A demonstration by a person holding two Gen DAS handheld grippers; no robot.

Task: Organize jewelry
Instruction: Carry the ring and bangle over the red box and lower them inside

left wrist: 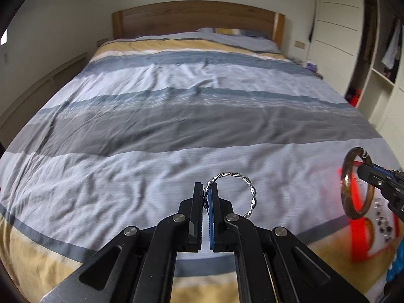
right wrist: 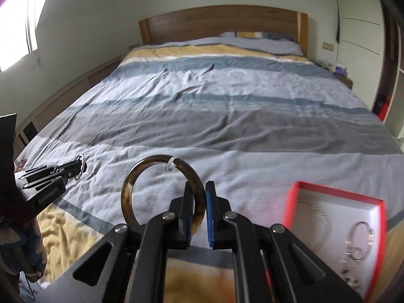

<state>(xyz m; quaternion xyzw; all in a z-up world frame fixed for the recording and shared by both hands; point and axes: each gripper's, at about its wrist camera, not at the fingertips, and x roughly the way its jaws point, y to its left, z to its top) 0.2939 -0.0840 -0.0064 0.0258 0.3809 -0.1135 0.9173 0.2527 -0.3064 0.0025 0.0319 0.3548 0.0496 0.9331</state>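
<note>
Both tongs clamped: left gripper (left wrist: 207, 197) on silver bangle (left wrist: 248, 189), right gripper (right wrist: 199, 202) on brown bangle (right wrist: 131, 189). Next, judged: drop into red box (right wrist: 335, 192) at bed's (right wrist: 227, 126) near right corner.

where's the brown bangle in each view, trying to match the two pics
Left wrist view: the brown bangle is at the far right edge, held upright by the right gripper, in front of the red box.
Right wrist view: the brown bangle sits low at centre, clamped in the right gripper.
Shared landmark: the wooden headboard at the top of both.
</note>
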